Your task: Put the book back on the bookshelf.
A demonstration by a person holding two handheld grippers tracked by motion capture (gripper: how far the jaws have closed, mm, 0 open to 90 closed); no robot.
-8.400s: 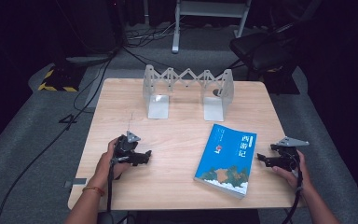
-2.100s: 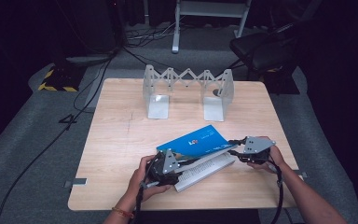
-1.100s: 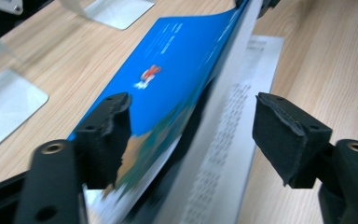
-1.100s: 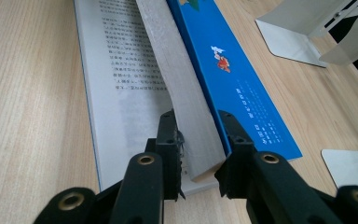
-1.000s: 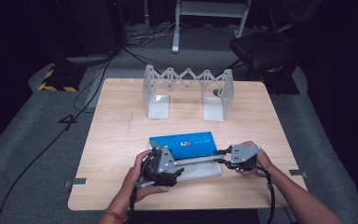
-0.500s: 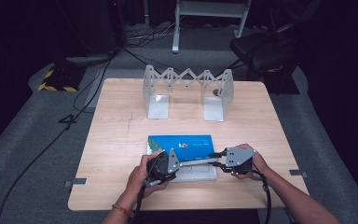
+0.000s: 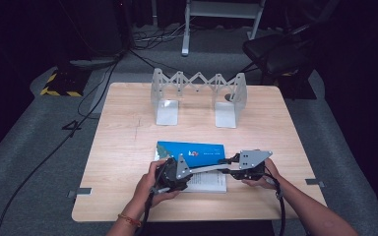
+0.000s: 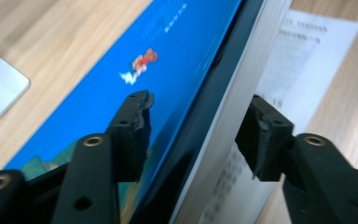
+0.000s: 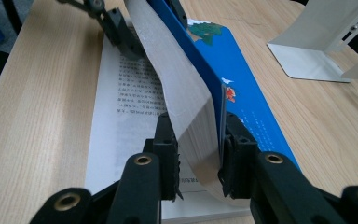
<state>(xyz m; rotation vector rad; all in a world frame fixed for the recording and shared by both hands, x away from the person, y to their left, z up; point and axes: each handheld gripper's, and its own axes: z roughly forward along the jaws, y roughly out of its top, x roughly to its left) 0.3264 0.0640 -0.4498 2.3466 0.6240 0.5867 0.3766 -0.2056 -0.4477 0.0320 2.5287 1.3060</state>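
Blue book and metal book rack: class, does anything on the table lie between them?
Nothing visible does. The blue book stands lifted near the table's front, gripped by the right gripper. Bare wood runs from it to the metal book rack at the back.

- The right gripper (image 9: 198,154) has its two black fingers (image 9: 165,154) clamped on a thick wad of pages with the blue cover of the book (image 9: 186,93), lifted up on edge.
- Under that raised block a printed page (image 9: 126,98) lies flat, lines of text showing.
- The blue cover slopes away to the right, a small red-and-white figure printed on it.
- Far end of the book: the left gripper (image 9: 114,23), dark fingers at the page edge.
- Light wooden tabletop (image 9: 37,102) all around.
- Upper right, the metal bookend (image 9: 326,42), base plate flat on the wood.
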